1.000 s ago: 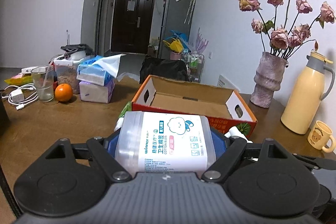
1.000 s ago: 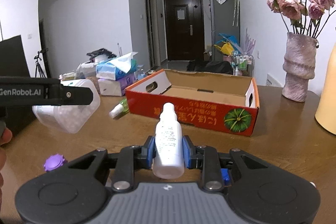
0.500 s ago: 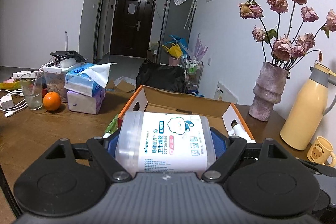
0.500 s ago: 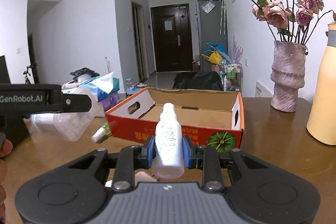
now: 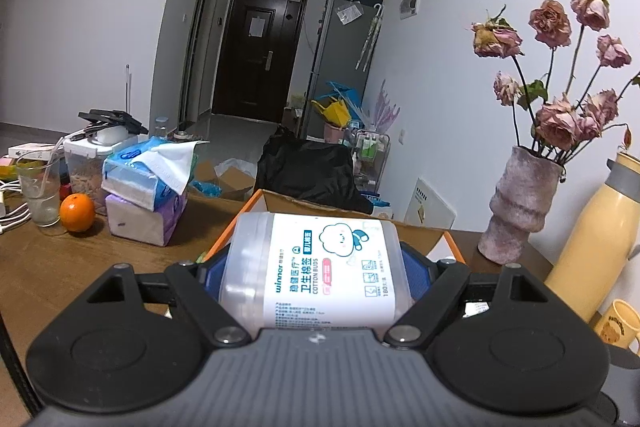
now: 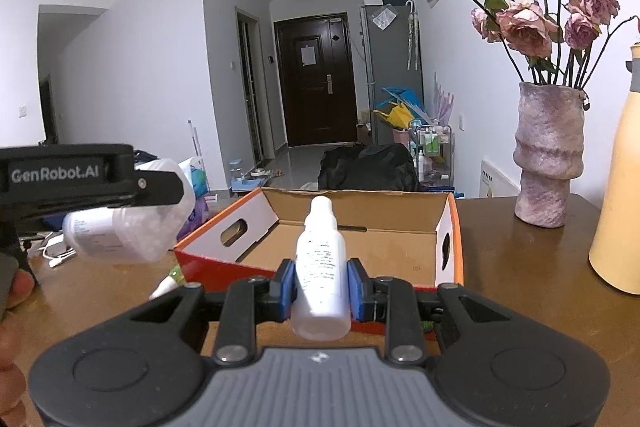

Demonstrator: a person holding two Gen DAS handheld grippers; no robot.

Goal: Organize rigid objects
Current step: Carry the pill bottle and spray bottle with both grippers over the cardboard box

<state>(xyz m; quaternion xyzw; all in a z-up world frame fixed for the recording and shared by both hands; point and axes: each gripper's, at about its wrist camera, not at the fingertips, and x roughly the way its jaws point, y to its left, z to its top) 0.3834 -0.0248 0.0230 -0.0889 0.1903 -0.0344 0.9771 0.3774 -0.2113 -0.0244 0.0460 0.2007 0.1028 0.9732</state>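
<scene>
Between the blue pads of the left gripper sits a clear cotton-bud tub, lying on its side, its white label reading "winner" and "COTTON BUDS" beside Chinese characters and a small cartoon cloud. The pads press on the tub's two ends, so the jaws stand wide but are closed on it. The tub hangs just in front of the near rim of the cardboard box, hiding most of it in the left wrist view. From the right wrist view the left gripper's side plate reads "GenRobot.AI", and the tub shows below it, off the left side of the box and above the wooden table.

The right gripper is closed narrowly on a small white bottle with fine print on its label, too small to read. Its pads clamp the bottle's lower body; the cap end points forward, over the near wall of the box. A small green-and-white bottle lies on the table against the box's left near corner.
</scene>
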